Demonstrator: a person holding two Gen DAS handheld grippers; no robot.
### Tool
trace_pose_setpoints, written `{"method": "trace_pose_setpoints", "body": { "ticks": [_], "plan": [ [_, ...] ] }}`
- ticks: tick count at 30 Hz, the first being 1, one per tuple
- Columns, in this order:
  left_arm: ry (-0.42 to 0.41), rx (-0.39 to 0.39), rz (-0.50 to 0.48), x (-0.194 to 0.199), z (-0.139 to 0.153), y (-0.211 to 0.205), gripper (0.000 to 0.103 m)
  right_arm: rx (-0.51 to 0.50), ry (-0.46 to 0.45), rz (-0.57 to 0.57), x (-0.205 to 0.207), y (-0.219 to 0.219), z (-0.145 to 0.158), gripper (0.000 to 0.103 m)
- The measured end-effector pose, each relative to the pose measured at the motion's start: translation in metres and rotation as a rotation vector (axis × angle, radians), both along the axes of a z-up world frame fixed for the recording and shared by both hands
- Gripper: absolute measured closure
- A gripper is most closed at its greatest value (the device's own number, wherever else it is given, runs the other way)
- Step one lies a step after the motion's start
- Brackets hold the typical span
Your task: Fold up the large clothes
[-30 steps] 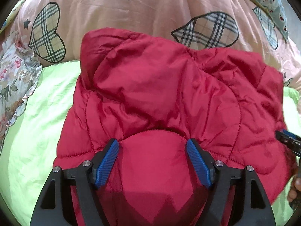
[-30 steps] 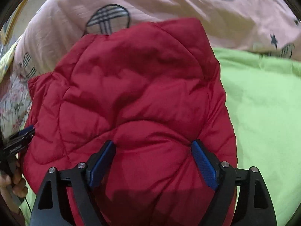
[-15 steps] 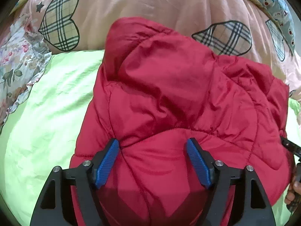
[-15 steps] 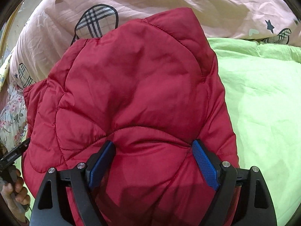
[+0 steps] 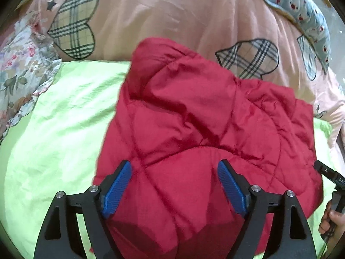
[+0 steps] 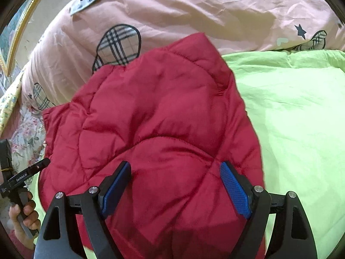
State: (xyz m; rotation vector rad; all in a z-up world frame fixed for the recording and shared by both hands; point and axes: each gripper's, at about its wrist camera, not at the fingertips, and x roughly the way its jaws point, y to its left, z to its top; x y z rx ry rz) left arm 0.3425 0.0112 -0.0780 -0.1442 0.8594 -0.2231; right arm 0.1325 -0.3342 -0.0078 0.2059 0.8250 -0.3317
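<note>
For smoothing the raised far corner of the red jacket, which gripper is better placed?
Probably the left gripper: the raised corner of the red jacket lies on its side. Both grippers are open.

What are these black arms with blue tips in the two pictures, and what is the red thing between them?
There is no robot. A person holds one hand tool in each hand, and each tool carries its own camera that looks forward along its two fingers.

One picture comes from the left claw, the other from the right claw. Both claws stand wide open, with a bulge of the red quilted puffer jacket between the blue pads.

The jacket lies on a light green bed sheet. Behind it is a pink duvet with checked hearts. At the edge of each picture you see the other tool and the hand that holds it.
</note>
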Motion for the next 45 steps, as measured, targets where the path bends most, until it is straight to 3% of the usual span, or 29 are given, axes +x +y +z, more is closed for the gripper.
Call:
{"method": "trace_pose_setpoints", "body": {
  "ticks": [6, 13, 21, 25, 28, 30, 37, 40, 42, 43, 45],
  "plan": [
    [-0.011, -0.099, 0.063, -0.018, 0.006, 0.047, 0.01, 0.021, -0.011, -0.025, -0.019, -0.015, 0.014, 0.016],
    [0.087, -0.28, 0.098, -0.012, -0.018, 0.093, 0.009, 0.135, -0.018, -0.07, -0.028, -0.045, 0.007, 0.016],
    [0.168, -0.416, 0.074, 0.01, -0.051, 0.107, 0.009, 0.264, -0.017, -0.061, -0.022, -0.063, -0.011, 0.014],
    [0.201, -0.487, 0.048, 0.021, -0.063, 0.105, 0.009, 0.279, -0.001, -0.053, -0.018, -0.064, -0.019, 0.01],
    [0.217, -0.492, 0.008, 0.03, -0.068, 0.091, 0.008, 0.309, 0.005, -0.045, -0.014, -0.064, -0.026, 0.006],
    [0.225, -0.471, -0.007, 0.034, -0.071, 0.081, 0.001, 0.346, 0.012, -0.036, -0.01, -0.064, -0.032, 0.005],
    [0.231, -0.439, -0.026, 0.047, -0.077, 0.067, 0.001, 0.432, 0.012, -0.008, -0.002, -0.059, -0.046, 0.005],
    [0.199, -0.409, -0.052, 0.044, -0.073, 0.063, 0.014, 0.439, 0.019, -0.008, 0.002, -0.055, -0.049, 0.011],
    [0.174, -0.396, -0.075, 0.039, -0.068, 0.058, 0.031, 0.424, 0.027, -0.002, 0.003, -0.05, -0.047, 0.026],
    [0.163, -0.392, -0.085, 0.036, -0.064, 0.056, 0.035, 0.421, 0.027, 0.0, 0.004, -0.048, -0.045, 0.031],
    [0.152, -0.389, -0.097, 0.03, -0.059, 0.057, 0.046, 0.423, 0.027, 0.013, 0.002, -0.044, -0.039, 0.05]
  ]
}}
